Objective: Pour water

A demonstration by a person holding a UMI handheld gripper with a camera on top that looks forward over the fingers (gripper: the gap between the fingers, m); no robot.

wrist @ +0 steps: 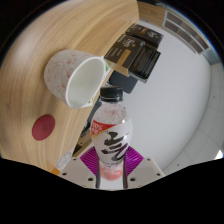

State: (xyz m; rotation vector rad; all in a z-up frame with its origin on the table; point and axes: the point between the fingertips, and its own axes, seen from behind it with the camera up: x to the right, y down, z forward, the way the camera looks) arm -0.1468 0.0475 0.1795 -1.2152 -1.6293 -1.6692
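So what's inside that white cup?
The white cup is tipped, its mouth facing the bottle held in the gripper. Its visible inner wall looks bare and white; the bottom is hidden, so water cannot be ruled out.

The bottle (110, 135) is clear, glossy plastic with a smooth white plastic cap and a shiny printed label film in white, pink and black. The mug (74, 76) looks like glazed ceramic, white with small pink speckles, smooth and slightly glossy inside. The tabletop (45, 35) is light wood or wood laminate with a fine grain and a satin finish. The round coaster (43, 127) on it is matt dark red. The black devices (135, 55) beyond seem hard plastic, partly glossy. The floor (180, 100) is pale and matt. The gripper (112, 170) pads look like matt purple rubber.
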